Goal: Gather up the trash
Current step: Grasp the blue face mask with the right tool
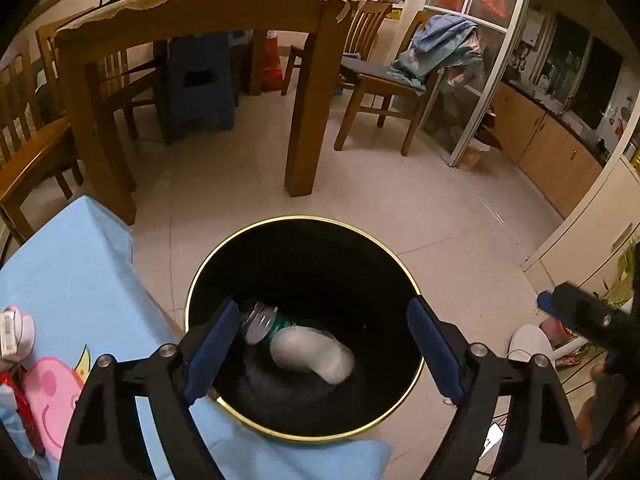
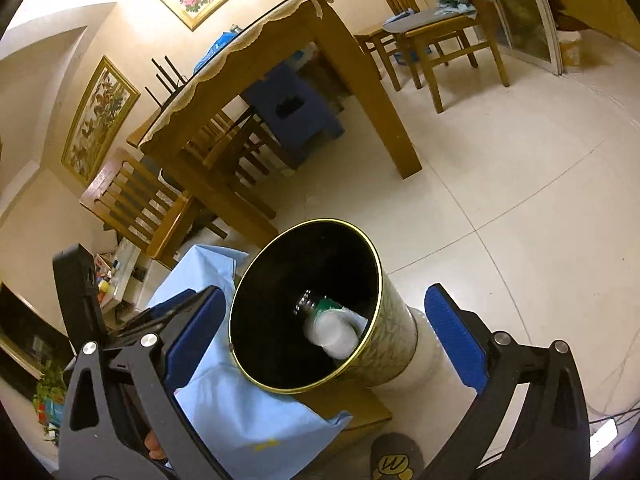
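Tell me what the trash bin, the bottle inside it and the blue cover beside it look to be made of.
Trash bin: probably metal, since the rim is thin and shiny gold, the outside patterned gold and the inside glossy black.
Bottle: clear ribbed plastic with a green label band; its lower part looks white, perhaps wrapped.
Blue cover: thin matte sheet with creases and a cartoon print, cloth or plastic.

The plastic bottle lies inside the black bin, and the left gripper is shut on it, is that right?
Not quite. The plastic bottle does lie inside the black bin, but the left gripper is open and holds nothing; its jaws stand wide apart above the bin. The left wrist view shows it.
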